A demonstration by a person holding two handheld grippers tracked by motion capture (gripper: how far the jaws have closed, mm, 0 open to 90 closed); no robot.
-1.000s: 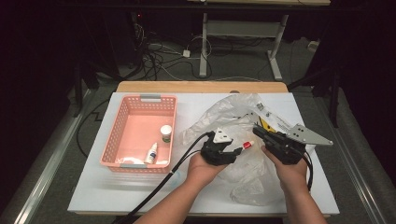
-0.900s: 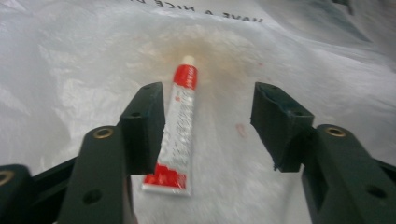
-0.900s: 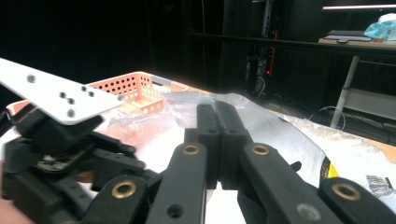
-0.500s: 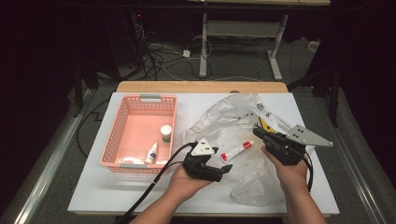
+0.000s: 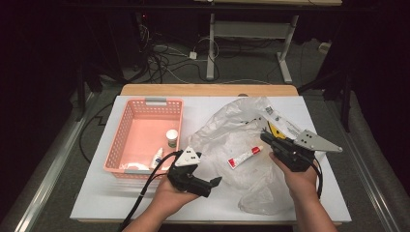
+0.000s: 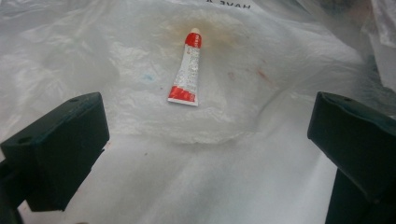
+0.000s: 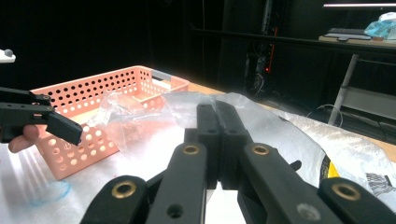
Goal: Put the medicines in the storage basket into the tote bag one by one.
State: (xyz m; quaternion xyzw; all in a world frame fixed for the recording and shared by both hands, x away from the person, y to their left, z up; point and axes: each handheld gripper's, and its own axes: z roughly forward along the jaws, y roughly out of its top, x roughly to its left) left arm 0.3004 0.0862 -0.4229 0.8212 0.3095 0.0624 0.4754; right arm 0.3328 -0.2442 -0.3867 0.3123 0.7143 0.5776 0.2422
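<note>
**Sizing up a little red-and-white tube on a crinkly bag**

Lying flat on the clear plastic bag (image 5: 251, 159), the small tube (image 6: 187, 70), right of the pink basket (image 5: 126, 145). Looking light and squishy, probably slippery on that film. Holding the left gripper (image 6: 205, 154) spread wide, aimed at it, not touching. Keeping the right gripper (image 7: 217, 140) pressed together, apparently pinching bag film at the edge. Probably best grabbing mid-body, across the width, without catching plastic.

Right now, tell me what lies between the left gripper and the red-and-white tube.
Crinkled clear plastic bag, as the left gripper view shows, between left gripper and tube.
</note>
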